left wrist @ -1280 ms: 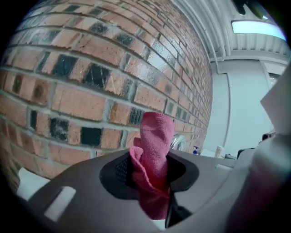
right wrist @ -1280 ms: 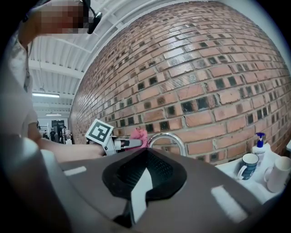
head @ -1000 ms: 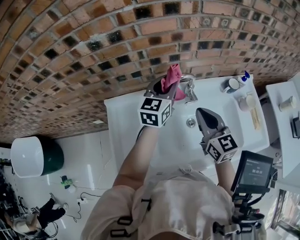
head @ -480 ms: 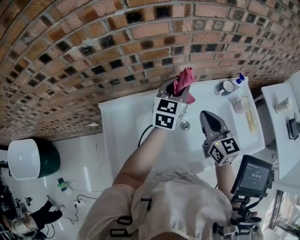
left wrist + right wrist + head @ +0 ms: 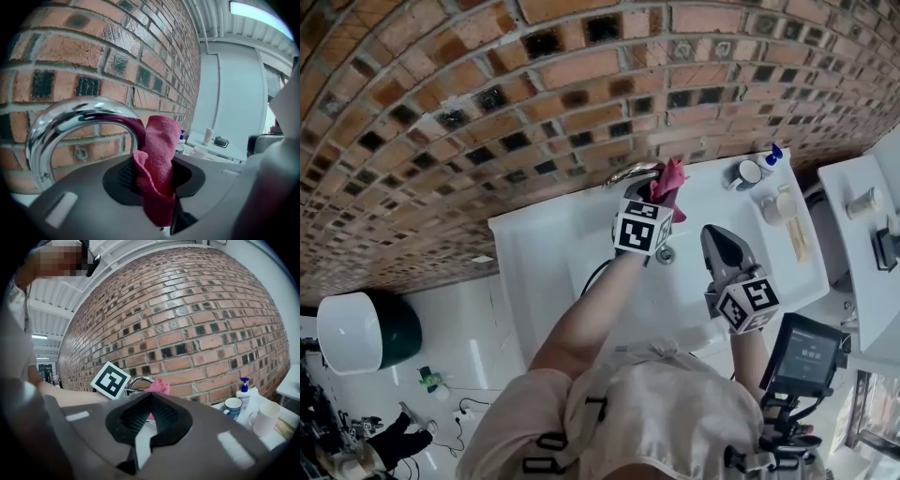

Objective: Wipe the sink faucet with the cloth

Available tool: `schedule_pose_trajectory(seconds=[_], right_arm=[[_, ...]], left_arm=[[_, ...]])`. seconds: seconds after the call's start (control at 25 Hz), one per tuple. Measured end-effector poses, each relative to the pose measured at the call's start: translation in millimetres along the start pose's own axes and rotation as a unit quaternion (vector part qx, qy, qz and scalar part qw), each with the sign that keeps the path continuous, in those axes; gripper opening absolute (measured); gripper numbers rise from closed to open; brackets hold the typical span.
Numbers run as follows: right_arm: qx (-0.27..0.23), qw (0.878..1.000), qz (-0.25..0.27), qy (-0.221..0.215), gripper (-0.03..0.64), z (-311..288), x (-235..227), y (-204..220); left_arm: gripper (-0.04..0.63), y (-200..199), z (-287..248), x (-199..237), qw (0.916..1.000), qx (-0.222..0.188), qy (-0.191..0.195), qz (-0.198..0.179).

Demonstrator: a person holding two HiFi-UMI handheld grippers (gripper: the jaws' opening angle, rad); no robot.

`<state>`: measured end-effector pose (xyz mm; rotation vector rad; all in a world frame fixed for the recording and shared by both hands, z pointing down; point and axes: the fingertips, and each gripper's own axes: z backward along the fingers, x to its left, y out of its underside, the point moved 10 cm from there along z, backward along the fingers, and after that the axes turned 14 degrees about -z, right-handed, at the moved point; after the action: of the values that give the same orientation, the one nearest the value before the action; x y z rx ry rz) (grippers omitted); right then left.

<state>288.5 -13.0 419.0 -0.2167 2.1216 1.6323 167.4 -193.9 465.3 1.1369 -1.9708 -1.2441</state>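
My left gripper (image 5: 662, 193) is shut on a pink cloth (image 5: 671, 176), which sticks up from between its jaws. The cloth (image 5: 158, 157) lies against the right side of the chrome faucet arch (image 5: 70, 117), close in front of the brick wall. From above, the faucet spout (image 5: 630, 172) shows just left of the cloth, over the white sink (image 5: 539, 248). My right gripper (image 5: 714, 234) hovers over the basin to the right, shut and holding nothing. In the right gripper view its tips (image 5: 151, 397) point toward the faucet (image 5: 138, 379) and cloth (image 5: 160, 386).
A blue-rimmed mug (image 5: 747, 173), a soap bottle (image 5: 774, 155) and a white cup (image 5: 784, 206) stand on the sink's right ledge. The drain (image 5: 666, 253) lies below the left gripper. A device with a screen (image 5: 811, 349) is at lower right.
My left gripper has sunk with the cloth, from the top of the faucet down along its side. The right gripper has shifted a little over the basin.
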Motion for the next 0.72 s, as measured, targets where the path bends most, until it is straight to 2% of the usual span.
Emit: schedule_pose_trajectory(seconds=[0.08, 0.32, 0.56, 0.72], right_arm=[[0.001, 1.000, -0.004, 0.002, -0.011, -1.6, -1.4, 1.2], [0.008, 1.000, 0.000, -0.007, -0.011, -13.3, 4.2, 3.5], [0.004, 1.000, 0.003, -0.020, -0.011, -15.2, 10.6, 1.2], [0.001, 1.000, 0.001, -0.014, -0.011, -12.5, 7.9, -2.2]], left_arm=[[0.121, -1.4, 2.2, -2.8, 1.0000, -0.004, 0.004, -0.004], [0.123, -39.9, 27.8, -9.1, 0.9968, -0.079, 0.008, -0.010], [0.121, -21.9, 23.5, 4.3, 0.9989, -0.046, -0.010, 0.009], [0.120, -19.0, 17.0, 4.1, 0.9988, -0.035, -0.021, -0.025]])
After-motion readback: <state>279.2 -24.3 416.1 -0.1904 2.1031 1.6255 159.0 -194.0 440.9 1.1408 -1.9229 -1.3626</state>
